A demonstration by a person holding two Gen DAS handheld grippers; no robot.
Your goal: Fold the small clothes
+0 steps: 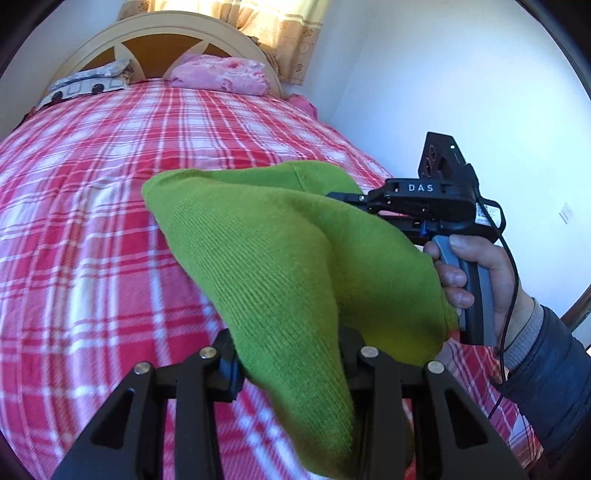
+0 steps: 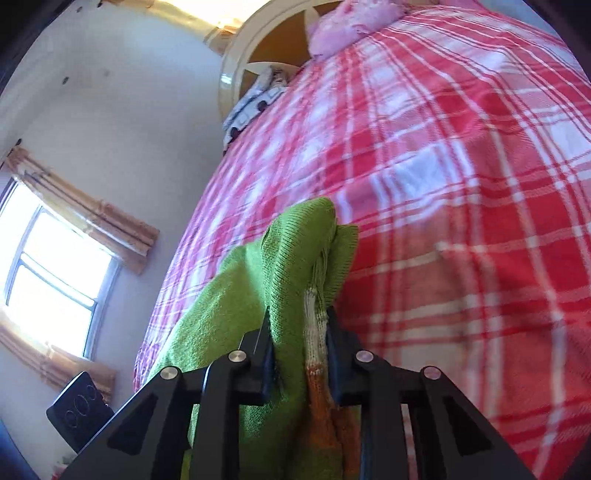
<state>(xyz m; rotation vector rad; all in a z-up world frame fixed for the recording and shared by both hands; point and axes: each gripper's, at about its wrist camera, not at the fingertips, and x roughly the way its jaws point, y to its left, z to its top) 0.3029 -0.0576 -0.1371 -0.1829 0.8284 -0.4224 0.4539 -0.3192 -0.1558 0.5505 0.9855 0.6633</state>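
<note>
A small green knitted garment (image 1: 280, 251) hangs in the air above the bed, held by both grippers. My left gripper (image 1: 291, 354) is shut on its near edge; the cloth drapes over and hides the fingertips. My right gripper (image 2: 301, 350) is shut on another edge, where an orange and white striped band (image 2: 317, 354) shows between the fingers. The right gripper (image 1: 351, 199) also shows in the left wrist view, to the right, with its tips buried in the green cloth and a hand on its handle.
A bed with a red and white plaid blanket (image 1: 92, 221) lies below. A pink pillow (image 1: 221, 75), a patterned pillow (image 1: 88, 83) and a cream headboard (image 1: 177, 26) are at the far end. White wall (image 1: 461, 92) on the right; a curtained window (image 2: 51, 266).
</note>
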